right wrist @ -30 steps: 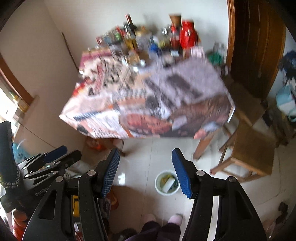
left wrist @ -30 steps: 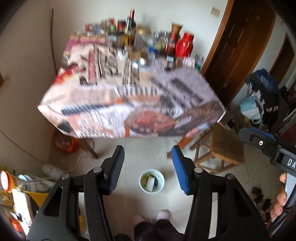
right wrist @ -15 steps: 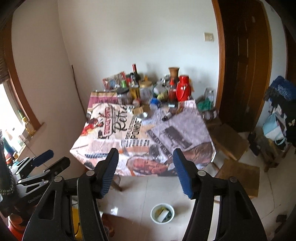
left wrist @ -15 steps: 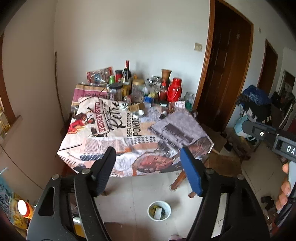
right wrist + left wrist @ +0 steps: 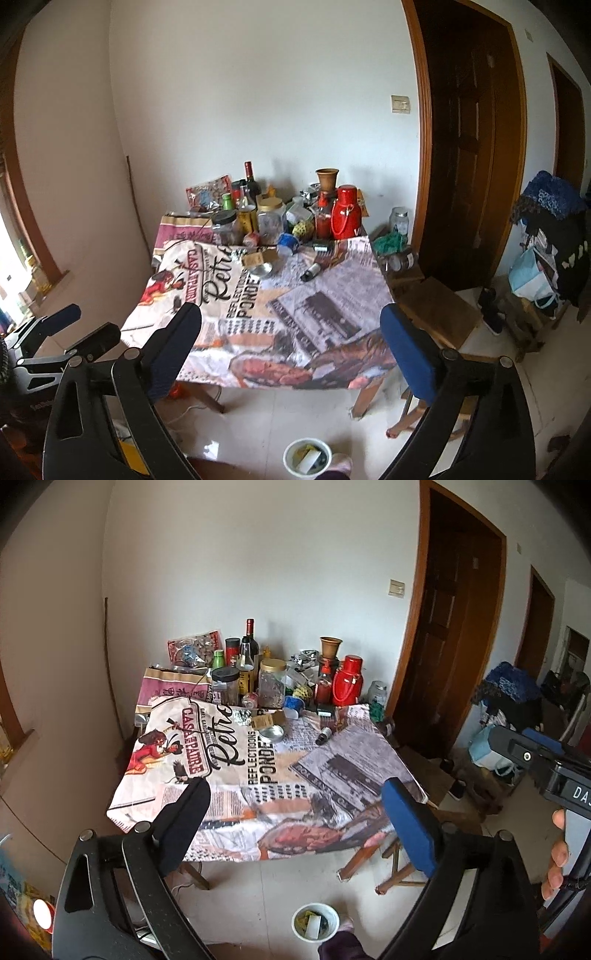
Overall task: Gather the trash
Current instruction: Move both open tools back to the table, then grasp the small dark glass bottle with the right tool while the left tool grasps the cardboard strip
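While jaws just widened, both claws (image 5: 295, 834) (image 5: 291, 350) angled down toward table (image 5: 332, 760), empty.

The near half of the newsprint-covered bench (image 5: 258, 797) lies bare; bottles and jars (image 5: 273, 681) crowd its far edge.

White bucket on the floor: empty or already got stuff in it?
Not empty. The white bucket holds a white piece and yellow-green scraps, seen in both wrist views. How full it is cannot be told.
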Demonstrator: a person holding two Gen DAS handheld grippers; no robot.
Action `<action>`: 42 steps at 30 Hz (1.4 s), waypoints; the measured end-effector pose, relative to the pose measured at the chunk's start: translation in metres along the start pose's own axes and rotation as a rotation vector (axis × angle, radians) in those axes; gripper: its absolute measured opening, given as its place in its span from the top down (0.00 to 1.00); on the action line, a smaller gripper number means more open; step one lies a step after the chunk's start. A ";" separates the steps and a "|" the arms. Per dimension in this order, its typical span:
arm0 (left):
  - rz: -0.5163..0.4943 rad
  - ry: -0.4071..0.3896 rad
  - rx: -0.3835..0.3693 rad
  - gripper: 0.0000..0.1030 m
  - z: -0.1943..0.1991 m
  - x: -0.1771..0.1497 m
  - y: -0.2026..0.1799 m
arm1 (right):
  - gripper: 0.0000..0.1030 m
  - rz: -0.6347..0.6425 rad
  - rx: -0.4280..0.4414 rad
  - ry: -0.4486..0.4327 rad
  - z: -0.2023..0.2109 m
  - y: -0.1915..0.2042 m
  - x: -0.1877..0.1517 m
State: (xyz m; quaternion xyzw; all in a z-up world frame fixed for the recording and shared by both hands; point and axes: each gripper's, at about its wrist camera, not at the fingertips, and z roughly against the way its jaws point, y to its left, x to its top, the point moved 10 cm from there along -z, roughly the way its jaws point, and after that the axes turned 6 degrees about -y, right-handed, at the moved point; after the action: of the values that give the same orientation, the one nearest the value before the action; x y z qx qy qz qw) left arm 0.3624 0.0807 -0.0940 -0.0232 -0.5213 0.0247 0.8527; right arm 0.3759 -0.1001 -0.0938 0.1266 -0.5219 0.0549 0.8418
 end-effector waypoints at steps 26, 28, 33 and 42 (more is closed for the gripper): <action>0.114 0.080 0.146 0.09 -0.218 0.081 -0.023 | 0.06 0.085 0.093 0.103 -0.187 -0.089 0.084; 0.125 0.102 0.151 0.09 -0.231 0.078 -0.013 | 0.06 0.078 0.092 0.131 -0.201 -0.091 0.079; 0.158 0.160 0.149 0.09 -0.272 0.075 0.024 | 0.06 0.038 0.070 0.186 -0.238 -0.089 0.071; 0.229 0.299 0.078 0.09 -0.363 0.069 0.097 | 0.06 -0.057 0.001 0.329 -0.321 -0.067 0.041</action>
State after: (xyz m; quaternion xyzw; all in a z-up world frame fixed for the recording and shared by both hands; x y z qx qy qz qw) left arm 0.7153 0.1769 -0.2044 -0.0527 -0.3813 0.1380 0.9126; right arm 0.6874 -0.0790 -0.2032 0.1312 -0.3734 0.0515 0.9169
